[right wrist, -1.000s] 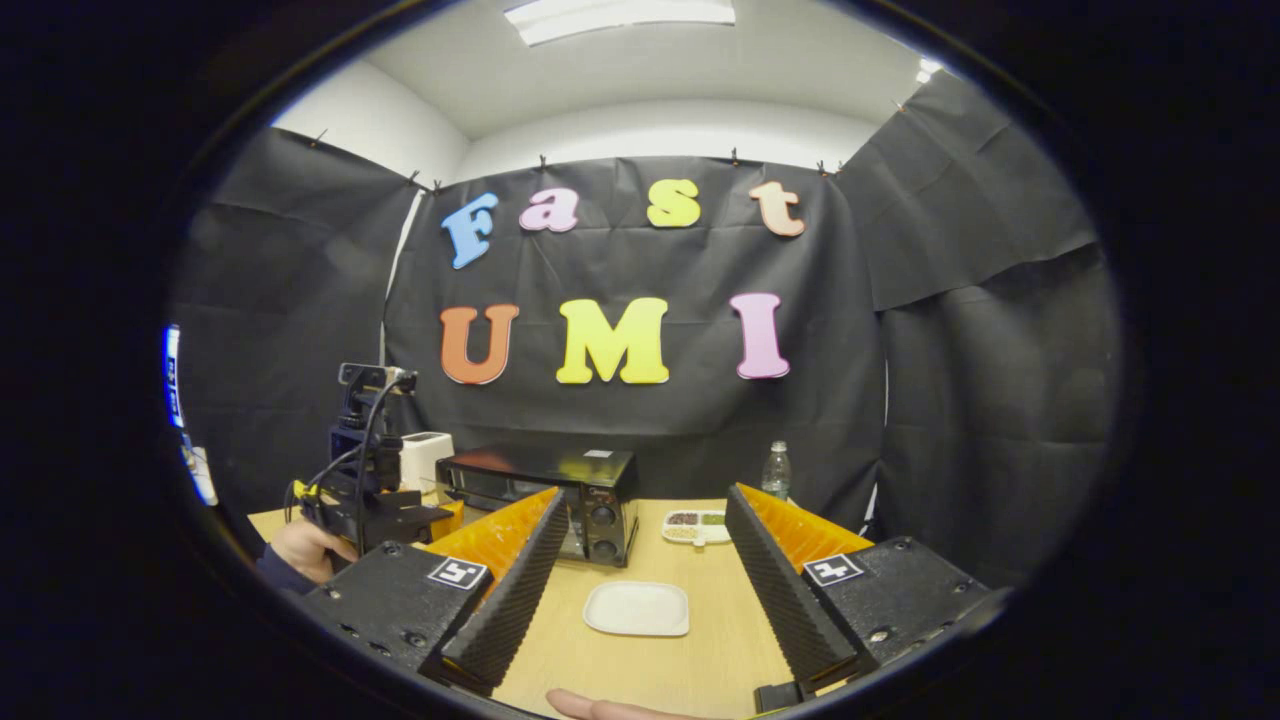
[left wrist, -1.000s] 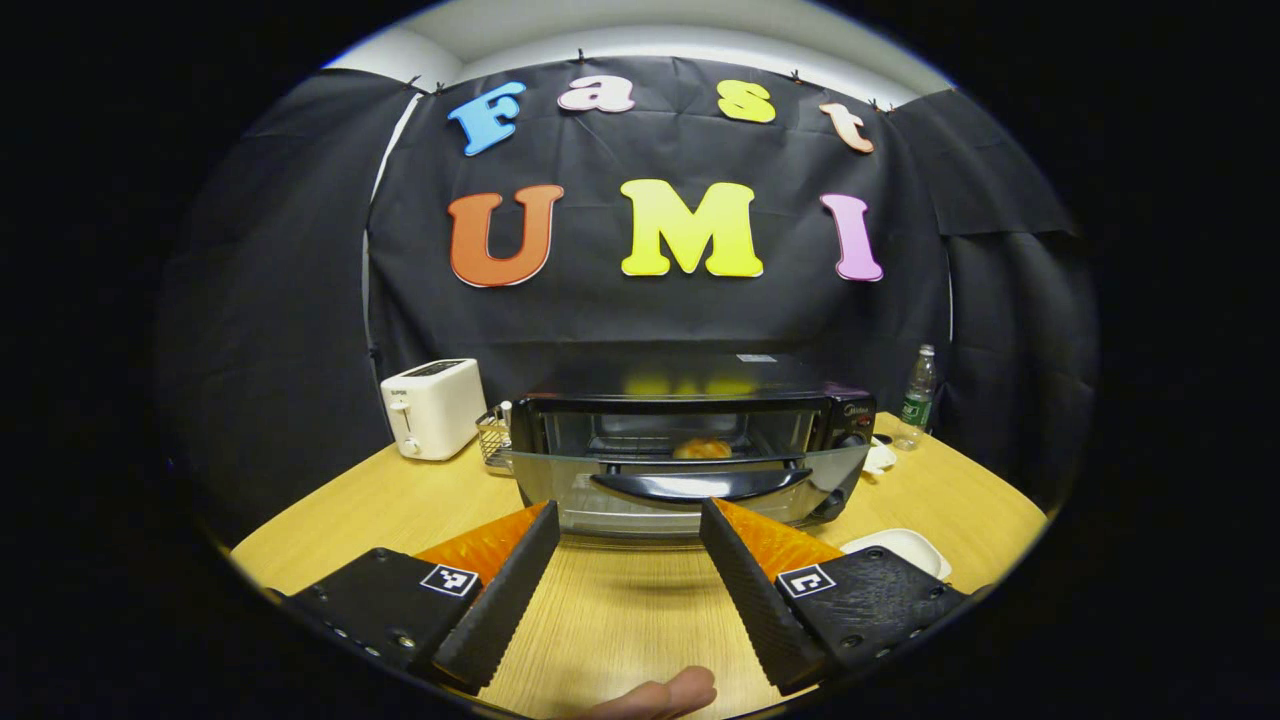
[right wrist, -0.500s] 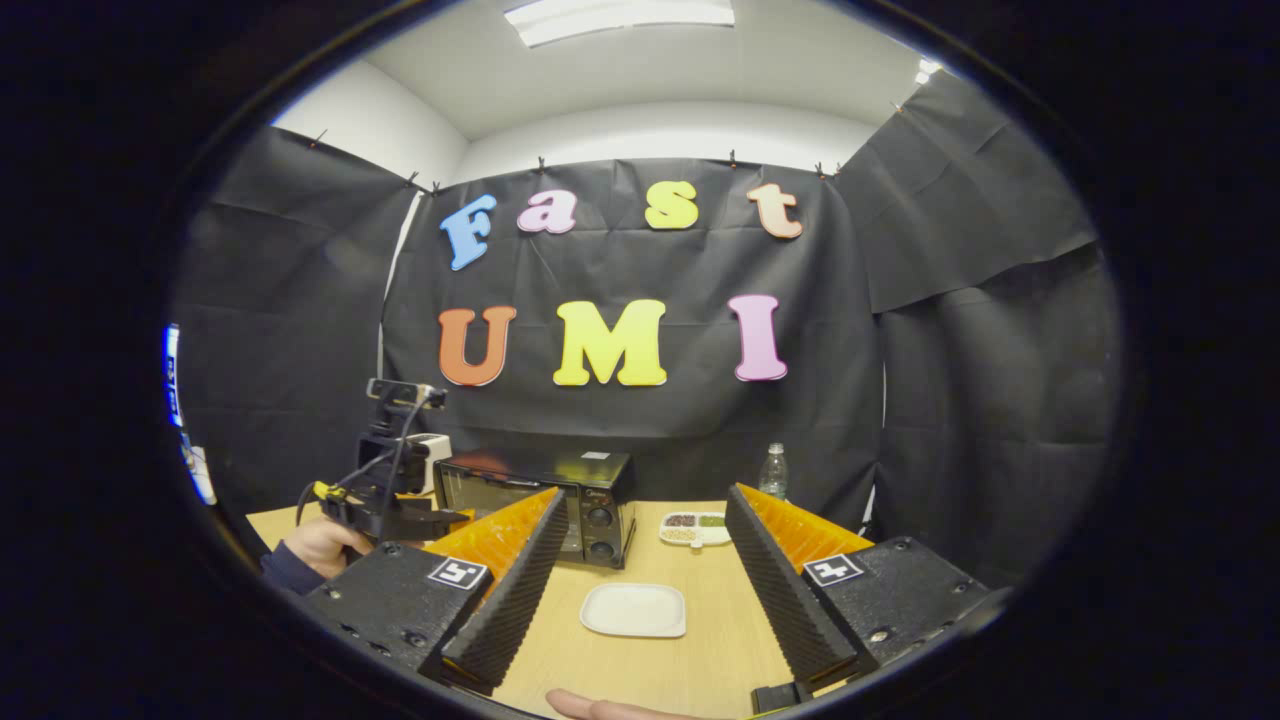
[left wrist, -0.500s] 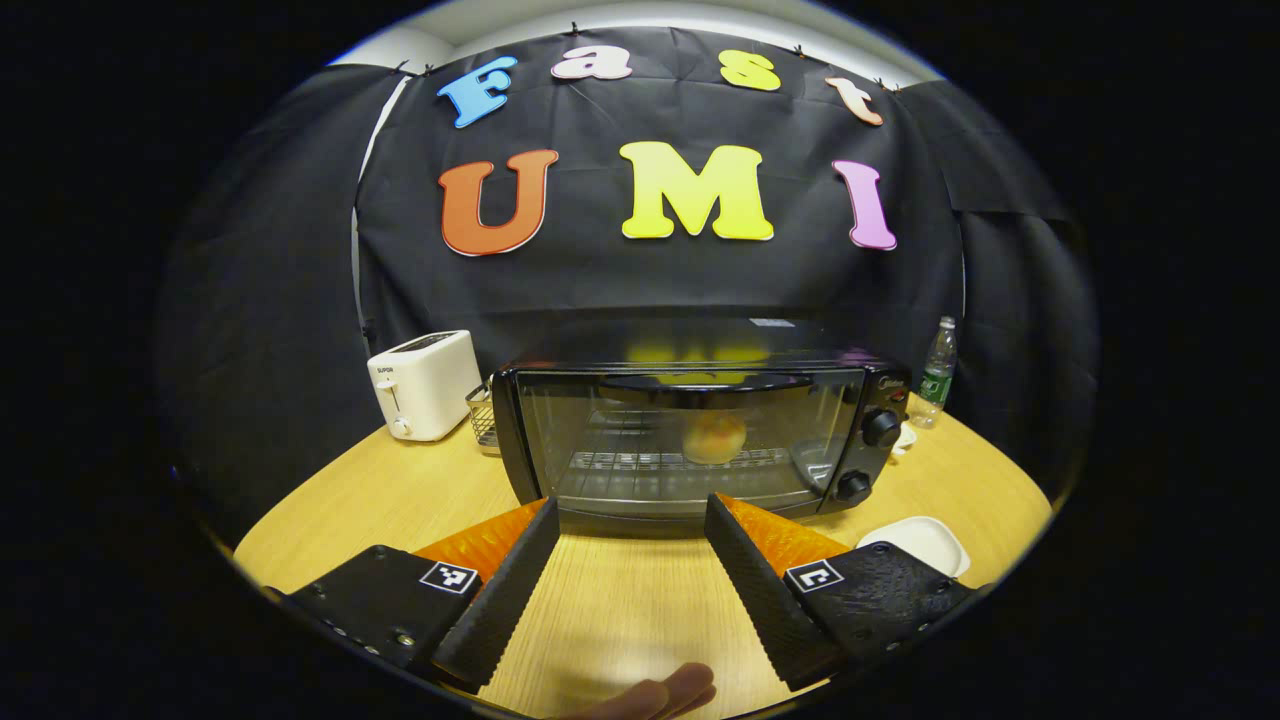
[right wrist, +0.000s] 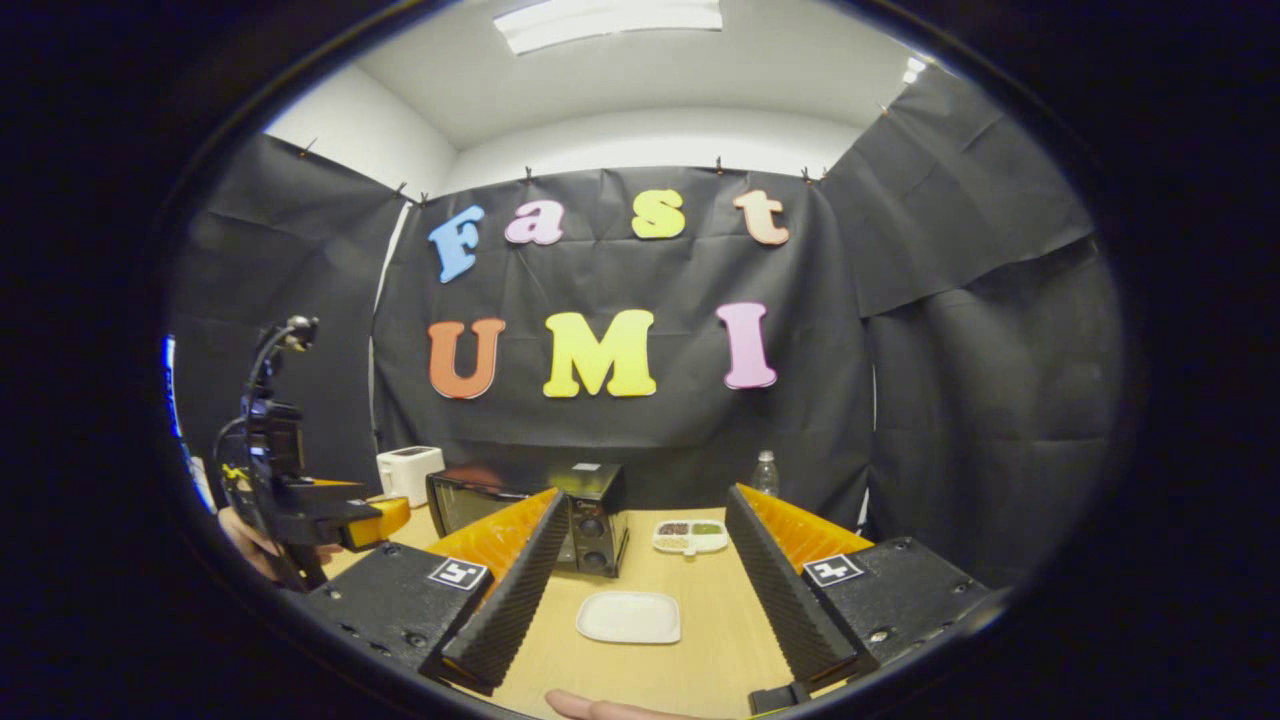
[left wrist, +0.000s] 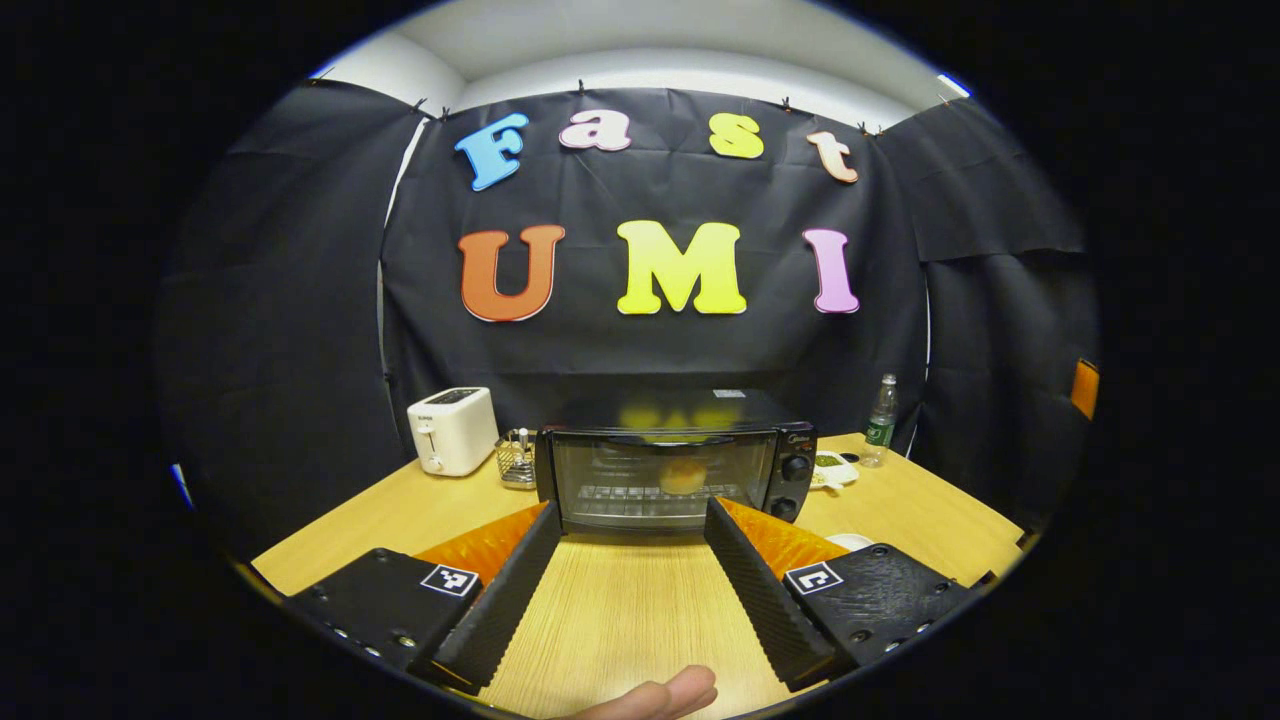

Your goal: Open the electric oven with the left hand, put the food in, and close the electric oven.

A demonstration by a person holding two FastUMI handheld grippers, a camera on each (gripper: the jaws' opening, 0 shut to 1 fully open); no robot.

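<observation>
The black electric oven (left wrist: 665, 475) stands on the wooden table (left wrist: 400, 510) with its glass door shut. Through the glass a round golden bun (left wrist: 683, 478) rests on the rack. My left gripper (left wrist: 631, 512) is open and empty, pulled back well in front of the oven. In the right gripper view the oven (right wrist: 598, 520) stands left of centre, partly behind my open, empty right gripper (right wrist: 647, 497). There the left gripper (right wrist: 390, 517) shows at the far left, held by a hand (right wrist: 245, 530).
A white toaster (left wrist: 452, 430) and a wire basket (left wrist: 515, 458) stand left of the oven. A sectioned dish (right wrist: 688, 535) and a water bottle (right wrist: 765, 472) are to its right. An empty white plate (right wrist: 629, 617) lies before my right gripper.
The oven door has swung up from half open to shut. My left gripper then drew back from the oven, which looks smaller now. The right gripper has barely moved.
</observation>
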